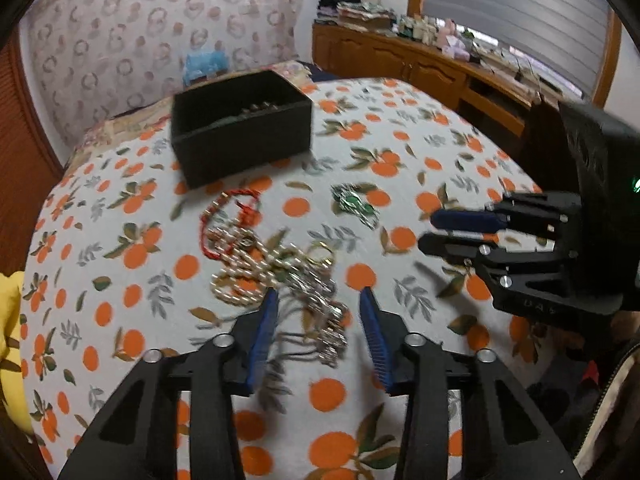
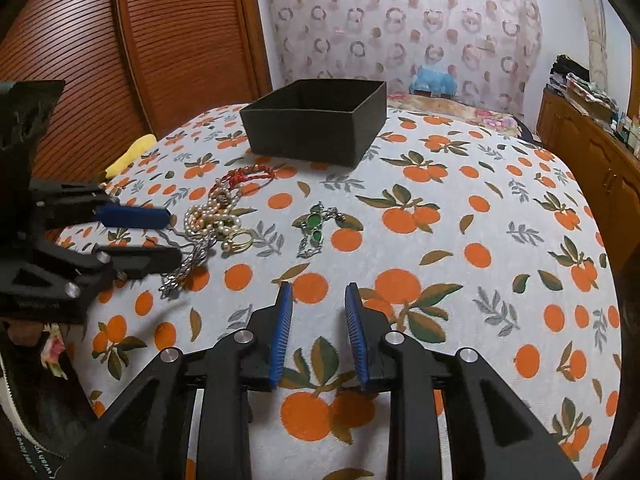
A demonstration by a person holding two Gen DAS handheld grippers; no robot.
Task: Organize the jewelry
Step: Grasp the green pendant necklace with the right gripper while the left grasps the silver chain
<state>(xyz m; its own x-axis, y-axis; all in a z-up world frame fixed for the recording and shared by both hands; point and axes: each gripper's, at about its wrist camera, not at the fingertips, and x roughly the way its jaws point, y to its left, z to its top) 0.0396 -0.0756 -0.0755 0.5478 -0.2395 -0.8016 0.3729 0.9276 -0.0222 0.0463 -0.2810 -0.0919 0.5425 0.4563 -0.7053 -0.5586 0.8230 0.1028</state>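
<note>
A tangle of jewelry lies on the orange-print cloth: a red beaded cord (image 1: 230,206) (image 2: 250,174), pearl strands (image 1: 244,276) (image 2: 208,216), a gold ring (image 1: 320,254) (image 2: 238,240), and a silver chain (image 1: 328,320) (image 2: 188,264). A green-stone piece (image 1: 354,202) (image 2: 314,226) lies apart to the right. A black open box (image 1: 240,124) (image 2: 316,120) stands behind them. My left gripper (image 1: 318,298) (image 2: 170,234) is open, its fingers astride the silver chain. My right gripper (image 2: 318,294) (image 1: 428,230) is open and empty over bare cloth.
The cloth-covered table (image 2: 480,240) ends at a wooden shutter door (image 2: 120,60) on the left. A wooden sideboard (image 1: 440,68) with piled items runs along the right. A yellow object (image 2: 128,154) lies at the table's left edge. Some items show inside the box.
</note>
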